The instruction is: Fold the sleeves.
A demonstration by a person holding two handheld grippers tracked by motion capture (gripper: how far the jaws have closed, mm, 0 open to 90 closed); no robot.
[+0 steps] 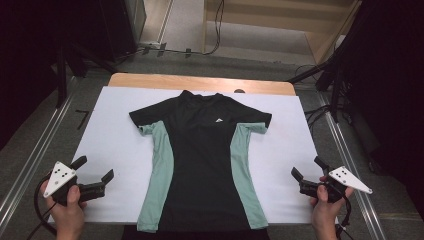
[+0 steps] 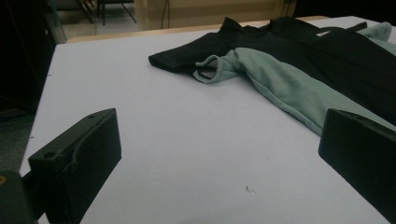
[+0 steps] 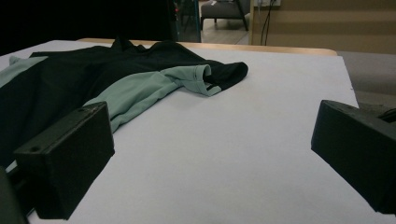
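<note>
A black T-shirt (image 1: 200,150) with mint-green side panels lies flat, front up, on the white table cover (image 1: 115,135), collar at the far side. My left gripper (image 1: 92,167) is held over the near left corner, jaws wide open and empty, well left of the shirt. My right gripper (image 1: 307,167) mirrors it at the near right, open and empty, right of the hem. In the left gripper view the shirt (image 2: 299,65) and its sleeve lie ahead to the right of that gripper (image 2: 219,149). In the right gripper view the shirt (image 3: 116,79) lies ahead to the left of that gripper (image 3: 210,154).
The wooden table edge (image 1: 200,82) shows beyond the cover. Metal rails (image 1: 30,165) run along both sides of the table on the floor. Black stands and cables (image 1: 320,75) crowd the far corners. White cover lies bare on both sides of the shirt.
</note>
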